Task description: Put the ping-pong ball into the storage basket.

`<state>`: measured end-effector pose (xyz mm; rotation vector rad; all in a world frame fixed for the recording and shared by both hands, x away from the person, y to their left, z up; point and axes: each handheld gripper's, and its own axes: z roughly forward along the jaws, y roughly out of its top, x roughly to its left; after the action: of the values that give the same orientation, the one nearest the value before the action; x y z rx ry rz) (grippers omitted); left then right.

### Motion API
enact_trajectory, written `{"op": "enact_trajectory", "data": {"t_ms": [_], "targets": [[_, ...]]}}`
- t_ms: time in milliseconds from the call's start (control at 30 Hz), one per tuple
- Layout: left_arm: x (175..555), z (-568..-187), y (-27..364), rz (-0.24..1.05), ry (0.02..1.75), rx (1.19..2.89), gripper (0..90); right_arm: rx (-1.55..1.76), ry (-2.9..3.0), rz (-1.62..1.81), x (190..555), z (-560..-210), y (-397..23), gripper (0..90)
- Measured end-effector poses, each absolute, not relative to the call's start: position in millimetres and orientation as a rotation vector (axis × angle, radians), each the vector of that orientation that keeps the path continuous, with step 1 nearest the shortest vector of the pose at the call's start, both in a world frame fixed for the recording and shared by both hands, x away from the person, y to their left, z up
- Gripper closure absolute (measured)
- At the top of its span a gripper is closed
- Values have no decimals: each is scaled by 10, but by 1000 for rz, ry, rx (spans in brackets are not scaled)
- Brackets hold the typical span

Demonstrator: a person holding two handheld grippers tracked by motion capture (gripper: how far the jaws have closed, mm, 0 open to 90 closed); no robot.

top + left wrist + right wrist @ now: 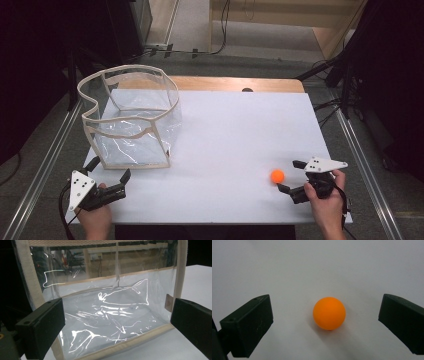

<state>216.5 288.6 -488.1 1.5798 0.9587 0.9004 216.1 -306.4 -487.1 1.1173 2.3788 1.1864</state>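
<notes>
A small orange ball [277, 176] rests on the white table top [230, 135] at the right front. My right gripper [290, 176] is open just to the right of it, jaws pointing at it; in the right gripper view the ball [329, 313] lies between and a little beyond the spread jaws, untouched. A clear plastic bag with a cream fabric rim [131, 118] stands open at the left of the table. My left gripper [107, 169] is open right in front of the bag's near wall [110, 315], holding nothing.
A wooden strip [235, 83] runs along the table's far edge. Metal rails [357, 150] flank both sides of the table. Cables lie on the floor beyond. The white surface between bag and ball is bare.
</notes>
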Motion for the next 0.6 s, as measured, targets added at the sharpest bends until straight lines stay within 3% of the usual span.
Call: {"op": "enact_trajectory", "data": {"t_ms": [600], "targets": [[2167,-4883,2873,909,954,1589,1,1103,2560,933,2352,-4879,-2878,0]]}}
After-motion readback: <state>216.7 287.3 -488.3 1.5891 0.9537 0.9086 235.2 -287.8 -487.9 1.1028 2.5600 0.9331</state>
